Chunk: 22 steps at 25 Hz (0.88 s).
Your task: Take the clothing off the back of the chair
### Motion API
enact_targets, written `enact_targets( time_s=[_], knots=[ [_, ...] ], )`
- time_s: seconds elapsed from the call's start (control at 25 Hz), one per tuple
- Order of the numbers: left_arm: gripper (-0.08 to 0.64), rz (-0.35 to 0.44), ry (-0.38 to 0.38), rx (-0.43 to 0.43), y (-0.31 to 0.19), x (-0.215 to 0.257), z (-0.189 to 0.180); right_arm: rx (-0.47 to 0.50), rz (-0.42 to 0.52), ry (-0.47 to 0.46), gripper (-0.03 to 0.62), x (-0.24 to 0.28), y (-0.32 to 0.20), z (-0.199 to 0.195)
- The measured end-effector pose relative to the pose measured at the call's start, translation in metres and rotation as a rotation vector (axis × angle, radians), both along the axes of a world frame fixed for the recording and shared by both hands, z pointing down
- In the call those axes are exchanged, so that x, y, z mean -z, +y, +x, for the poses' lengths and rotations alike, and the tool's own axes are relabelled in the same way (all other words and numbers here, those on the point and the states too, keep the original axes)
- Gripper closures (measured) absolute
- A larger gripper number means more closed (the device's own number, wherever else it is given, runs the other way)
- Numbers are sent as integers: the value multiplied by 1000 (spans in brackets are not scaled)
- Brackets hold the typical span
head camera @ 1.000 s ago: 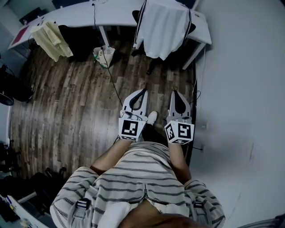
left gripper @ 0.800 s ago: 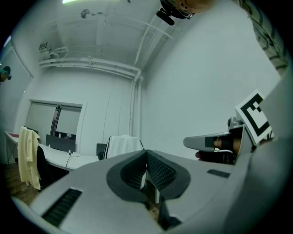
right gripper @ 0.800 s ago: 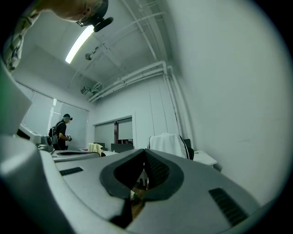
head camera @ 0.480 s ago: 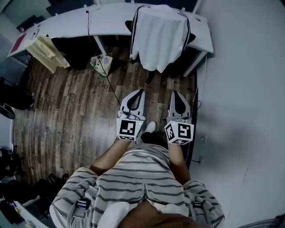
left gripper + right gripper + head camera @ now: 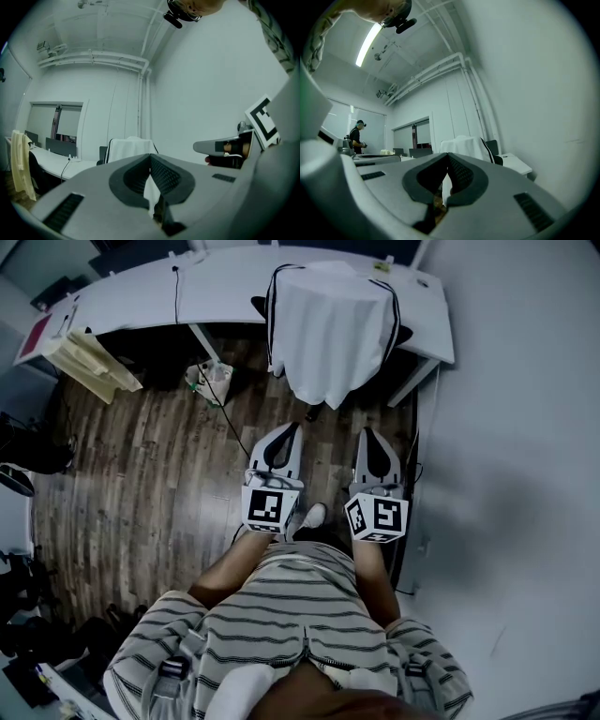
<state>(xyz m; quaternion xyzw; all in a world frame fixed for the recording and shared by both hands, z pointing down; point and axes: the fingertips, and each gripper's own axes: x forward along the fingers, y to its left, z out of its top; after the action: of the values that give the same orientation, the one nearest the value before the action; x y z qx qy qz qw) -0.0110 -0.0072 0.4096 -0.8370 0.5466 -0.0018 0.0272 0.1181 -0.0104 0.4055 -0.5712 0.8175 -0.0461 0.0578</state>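
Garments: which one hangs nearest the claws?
The white garment with dark side stripes, straight ahead; the pale yellow one hangs far left.

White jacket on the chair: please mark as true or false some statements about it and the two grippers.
1. The white jacket hangs over the back of the chair. True.
2. The left gripper grips the jacket. False: it is shut, empty and short of the jacket.
3. The right gripper has its jaws together. True.
4. The floor is white tile. False: it is dark wooden boards.
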Motion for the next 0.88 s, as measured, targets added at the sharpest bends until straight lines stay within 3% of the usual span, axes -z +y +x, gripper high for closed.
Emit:
enact_targets(
  time_s=[0.52, 0.88],
  knots=[
    [537, -27, 29, 22, -44, 3, 6, 15, -27, -24, 574, -2, -51, 6],
    [537, -26, 17, 6, -86, -5, -11, -8, -22, -1, 574, -5, -80, -8]
  ],
)
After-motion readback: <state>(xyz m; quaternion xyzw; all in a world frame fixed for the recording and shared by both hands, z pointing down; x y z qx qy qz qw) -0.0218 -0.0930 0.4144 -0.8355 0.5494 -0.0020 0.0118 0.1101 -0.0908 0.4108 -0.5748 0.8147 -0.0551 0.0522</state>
